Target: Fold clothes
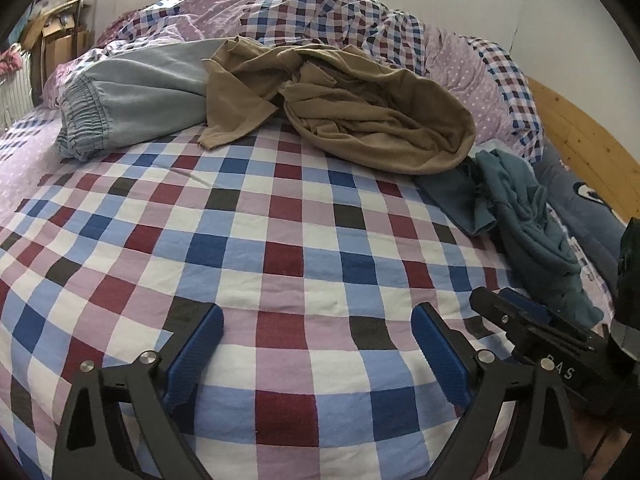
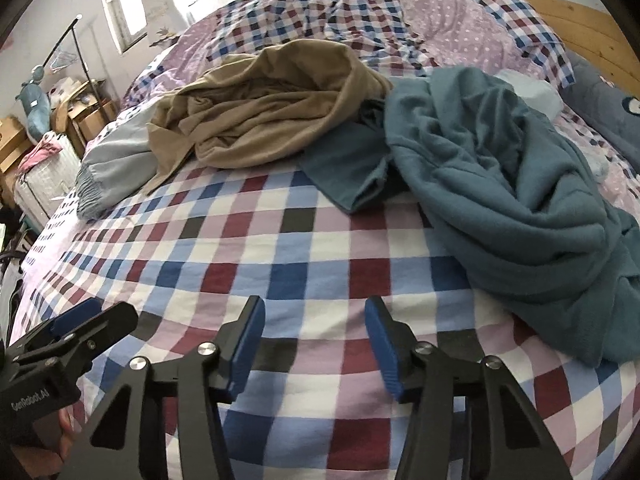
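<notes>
Three crumpled garments lie on a checked bedspread (image 1: 280,256). A tan garment (image 1: 360,112) sits bunched at the middle back, also the tan garment (image 2: 272,108) in the right wrist view. Light blue trousers (image 1: 136,96) with an elastic waistband lie to its left. A teal garment (image 2: 512,200) spreads at the right, seen smaller as the teal garment (image 1: 528,220) in the left wrist view. My left gripper (image 1: 316,320) hovers open over bare bedspread. My right gripper (image 2: 316,312) stands partly open over the bedspread, nothing between its fingers, just left of the teal garment.
A rumpled checked and dotted duvet (image 1: 320,12) is piled behind the clothes. A wooden headboard (image 1: 580,152) runs along the right. A dark blue pillow (image 2: 608,96) lies near it. Boxes and a white basket (image 2: 48,176) crowd the floor at the left, under a window (image 2: 128,0).
</notes>
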### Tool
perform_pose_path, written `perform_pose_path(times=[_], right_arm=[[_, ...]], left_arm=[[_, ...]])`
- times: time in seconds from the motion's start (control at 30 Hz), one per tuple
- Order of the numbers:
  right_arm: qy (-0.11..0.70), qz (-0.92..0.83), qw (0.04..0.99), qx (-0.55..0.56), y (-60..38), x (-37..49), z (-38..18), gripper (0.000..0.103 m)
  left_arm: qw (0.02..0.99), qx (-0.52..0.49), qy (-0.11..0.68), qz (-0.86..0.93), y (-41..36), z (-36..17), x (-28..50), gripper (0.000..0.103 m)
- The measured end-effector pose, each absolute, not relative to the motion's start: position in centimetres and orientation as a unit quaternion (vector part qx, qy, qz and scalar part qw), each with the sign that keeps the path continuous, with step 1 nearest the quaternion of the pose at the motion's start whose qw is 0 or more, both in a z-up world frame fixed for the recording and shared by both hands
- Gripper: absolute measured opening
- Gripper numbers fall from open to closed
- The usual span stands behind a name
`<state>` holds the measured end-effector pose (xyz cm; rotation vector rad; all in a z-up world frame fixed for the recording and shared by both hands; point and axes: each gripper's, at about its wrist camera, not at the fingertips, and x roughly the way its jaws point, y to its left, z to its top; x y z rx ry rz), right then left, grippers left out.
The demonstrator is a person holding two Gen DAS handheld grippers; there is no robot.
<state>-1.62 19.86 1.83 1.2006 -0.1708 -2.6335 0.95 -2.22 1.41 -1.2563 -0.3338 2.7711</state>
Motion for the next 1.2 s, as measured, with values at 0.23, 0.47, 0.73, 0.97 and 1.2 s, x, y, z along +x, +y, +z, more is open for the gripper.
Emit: perform_pose_path(times=[0.23, 0.47, 0.73, 0.97, 1.2], right_arm=[[-0.104, -0.899, 0.128, 0.406, 21.1, -3.6, 2.0, 0.055], [-0.128, -0.906, 0.095, 0.392, 21.8, -6.4, 2.3, 0.054], [-0.142, -0.903, 0.095, 0.395, 22.3, -8.4, 2.4, 0.054], [-0.138, -0.9, 0.102, 0.4, 21.5, -8.8, 2.6, 0.053], [-0.127, -0.895, 0.101, 0.415, 20.2, -9.3, 1.9, 0.052]], left_arm=[[0.047, -0.408, -0.124, 0.903, -2.6, 1.5, 1.1, 0.097], [0.059, -0.408, -0.131, 0.902, -2.8, 1.6, 1.4, 0.097], [0.075, -0.411, -0.125, 0.9, -2.9, 1.6, 1.7, 0.097], [0.087, -0.418, -0.134, 0.894, -3.3, 1.7, 1.5, 0.097], [0.091, -0.418, -0.136, 0.893, -3.4, 1.7, 1.5, 0.097]])
